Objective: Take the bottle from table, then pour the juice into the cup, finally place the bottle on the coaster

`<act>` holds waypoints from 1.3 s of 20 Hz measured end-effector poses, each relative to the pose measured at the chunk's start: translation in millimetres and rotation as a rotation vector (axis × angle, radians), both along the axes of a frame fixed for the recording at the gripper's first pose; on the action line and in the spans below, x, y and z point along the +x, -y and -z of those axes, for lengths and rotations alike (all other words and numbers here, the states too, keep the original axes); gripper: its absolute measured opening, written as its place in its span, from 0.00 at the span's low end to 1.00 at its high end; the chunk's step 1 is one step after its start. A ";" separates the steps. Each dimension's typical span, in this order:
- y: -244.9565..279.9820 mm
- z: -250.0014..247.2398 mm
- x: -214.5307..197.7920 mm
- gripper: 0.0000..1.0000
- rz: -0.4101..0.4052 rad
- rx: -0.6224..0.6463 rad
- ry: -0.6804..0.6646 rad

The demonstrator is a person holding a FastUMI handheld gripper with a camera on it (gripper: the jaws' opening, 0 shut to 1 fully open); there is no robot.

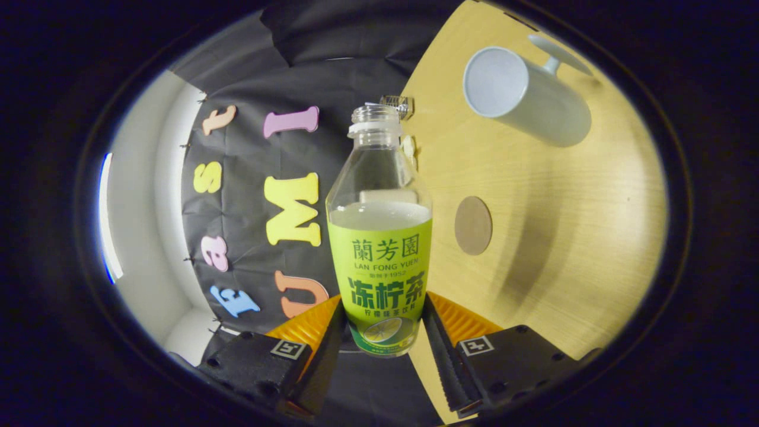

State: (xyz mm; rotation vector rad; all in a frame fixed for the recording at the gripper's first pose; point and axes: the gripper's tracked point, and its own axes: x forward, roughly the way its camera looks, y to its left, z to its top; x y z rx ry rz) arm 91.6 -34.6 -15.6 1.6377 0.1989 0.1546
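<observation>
Between the gripper's (382,332) two fingers, both pressing on its lower body, the uncapped bottle (379,237) is sitting partly full. Beyond it, the cup (525,95) and round coaster (473,225) are resting well apart on the wooden table (581,225).

One bottle (379,231), uncapped and part full of pale liquid, stands between the two fingers of the single tongs (382,338), which press its lower sides. One cup (525,95) with one handle sits on the one tabletop (563,237), beyond the bottle toward the far edge. One round coaster (473,225) lies on the tabletop between the cup and the tongs. One small clear object (398,104) sits at the tabletop's edge behind the bottle's neck; what it is I cannot tell.
</observation>
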 end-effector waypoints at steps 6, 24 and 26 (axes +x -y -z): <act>4.5 -5.0 0.8 0.79 0.016 0.139 0.013; 14.9 -19.2 -1.0 0.78 0.040 0.359 0.065; 14.8 -21.2 0.1 0.78 0.041 0.369 0.071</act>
